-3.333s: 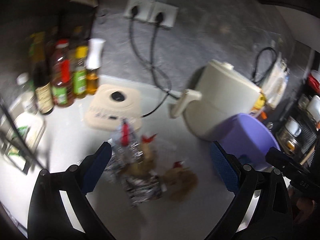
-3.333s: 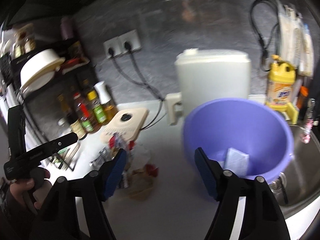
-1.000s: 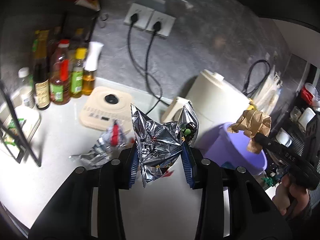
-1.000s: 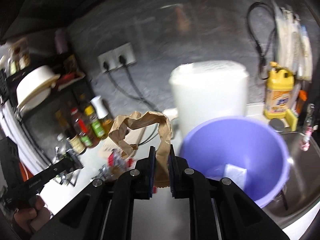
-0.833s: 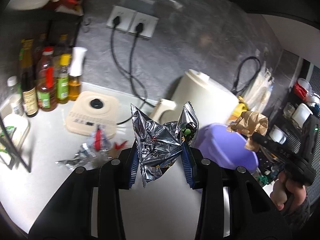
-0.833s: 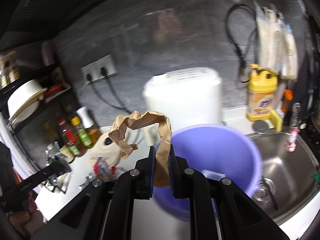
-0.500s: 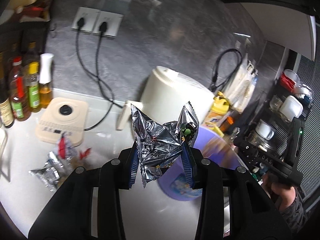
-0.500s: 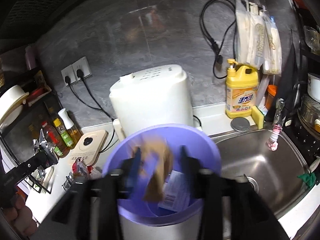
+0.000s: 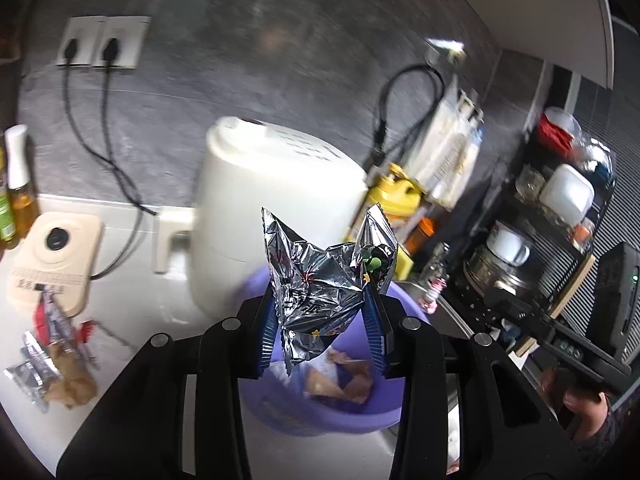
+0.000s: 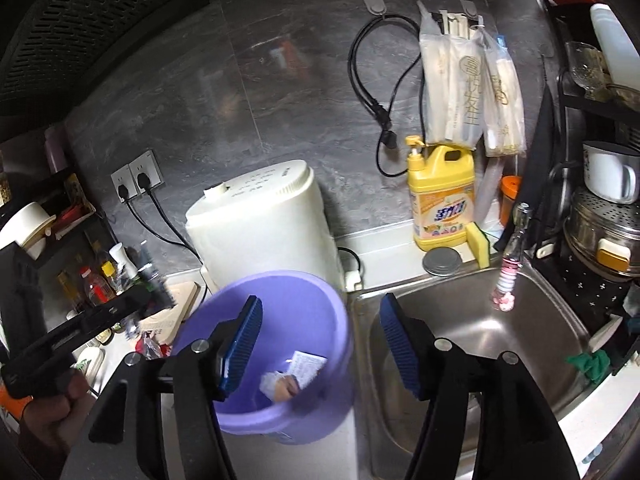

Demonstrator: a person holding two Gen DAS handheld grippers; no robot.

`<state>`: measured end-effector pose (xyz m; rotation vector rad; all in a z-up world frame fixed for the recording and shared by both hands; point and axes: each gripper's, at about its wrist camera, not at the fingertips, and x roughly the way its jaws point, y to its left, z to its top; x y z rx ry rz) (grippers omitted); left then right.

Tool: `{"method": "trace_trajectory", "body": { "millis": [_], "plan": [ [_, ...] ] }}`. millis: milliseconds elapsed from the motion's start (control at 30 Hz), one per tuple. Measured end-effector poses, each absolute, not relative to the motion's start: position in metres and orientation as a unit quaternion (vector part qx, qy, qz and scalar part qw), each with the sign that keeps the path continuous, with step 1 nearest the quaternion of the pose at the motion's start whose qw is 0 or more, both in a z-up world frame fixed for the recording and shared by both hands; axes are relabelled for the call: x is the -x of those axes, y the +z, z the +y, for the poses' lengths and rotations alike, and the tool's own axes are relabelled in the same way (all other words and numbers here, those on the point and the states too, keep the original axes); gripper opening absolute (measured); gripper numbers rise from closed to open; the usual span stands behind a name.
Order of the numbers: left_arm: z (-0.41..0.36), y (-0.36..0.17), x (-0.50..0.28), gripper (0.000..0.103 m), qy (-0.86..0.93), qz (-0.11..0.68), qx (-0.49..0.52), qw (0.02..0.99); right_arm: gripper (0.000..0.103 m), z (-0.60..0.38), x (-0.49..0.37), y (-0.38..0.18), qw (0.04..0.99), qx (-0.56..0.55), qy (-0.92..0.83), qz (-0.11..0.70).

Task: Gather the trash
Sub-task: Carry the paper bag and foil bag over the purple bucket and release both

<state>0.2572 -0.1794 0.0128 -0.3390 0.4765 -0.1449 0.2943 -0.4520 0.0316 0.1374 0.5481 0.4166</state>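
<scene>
My left gripper (image 9: 323, 334) is shut on a crumpled silver foil wrapper (image 9: 320, 288) and holds it above the purple bin (image 9: 340, 408). Brown paper scraps (image 9: 340, 380) lie inside the bin. My right gripper (image 10: 320, 346) is open and empty above the right rim of the purple bin (image 10: 332, 344), which holds white paper (image 10: 306, 366) and a brown scrap (image 10: 282, 388). More wrappers and brown paper (image 9: 52, 364) lie on the white counter at the left.
A white appliance (image 9: 272, 204) stands behind the bin. A beige device (image 9: 52, 256), sauce bottles (image 10: 96, 284) and wall sockets (image 9: 100, 42) are at the left. A steel sink (image 10: 480, 344), yellow detergent bottle (image 10: 442, 196) and dish rack (image 10: 600, 220) are at the right.
My right gripper opened and dropped the brown paper bag into the purple bin. My left gripper carried the foil wrapper rightward from the counter pile to above the bin.
</scene>
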Motion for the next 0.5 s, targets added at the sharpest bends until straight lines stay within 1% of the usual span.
{"method": "trace_trajectory", "body": {
  "millis": [67, 100, 133, 167, 200, 233, 300, 467, 500],
  "plan": [
    [-0.189, 0.009, -0.268, 0.039, -0.079, 0.248, 0.163, 0.952, 0.061, -0.460, -0.294, 0.029, 0.938, -0.071, 0.201, 0.273],
    [-0.192, 0.007, -0.272, 0.042, -0.084, 0.255, 0.163, 0.949, 0.061, -0.463, -0.294, 0.028, 0.938, -0.074, 0.200, 0.275],
    [-0.195, 0.005, -0.277, 0.051, -0.089, 0.261, 0.162, 0.947, 0.061, -0.466, -0.294, 0.027, 0.937, -0.076, 0.199, 0.277],
    [-0.198, 0.004, -0.279, 0.057, -0.085, 0.263, 0.158, 0.948, 0.061, -0.468, -0.294, 0.027, 0.936, -0.077, 0.199, 0.279],
    [-0.199, 0.004, -0.280, 0.070, -0.081, 0.262, 0.156, 0.949, 0.061, -0.469, -0.294, 0.026, 0.936, -0.077, 0.201, 0.280],
    [-0.198, 0.004, -0.280, 0.077, -0.080, 0.259, 0.158, 0.949, 0.062, -0.470, -0.293, 0.026, 0.935, -0.076, 0.203, 0.280],
    [-0.194, 0.004, -0.279, 0.082, -0.082, 0.258, 0.167, 0.948, 0.063, -0.470, -0.293, 0.025, 0.935, -0.073, 0.206, 0.281],
    [-0.176, 0.013, -0.262, 0.092, -0.068, 0.248, 0.167, 0.952, 0.067, -0.460, -0.292, 0.025, 0.931, -0.074, 0.217, 0.283],
    [-0.173, 0.015, -0.258, 0.092, -0.064, 0.246, 0.165, 0.953, 0.069, -0.457, -0.292, 0.025, 0.931, -0.074, 0.220, 0.282]
  ]
}}
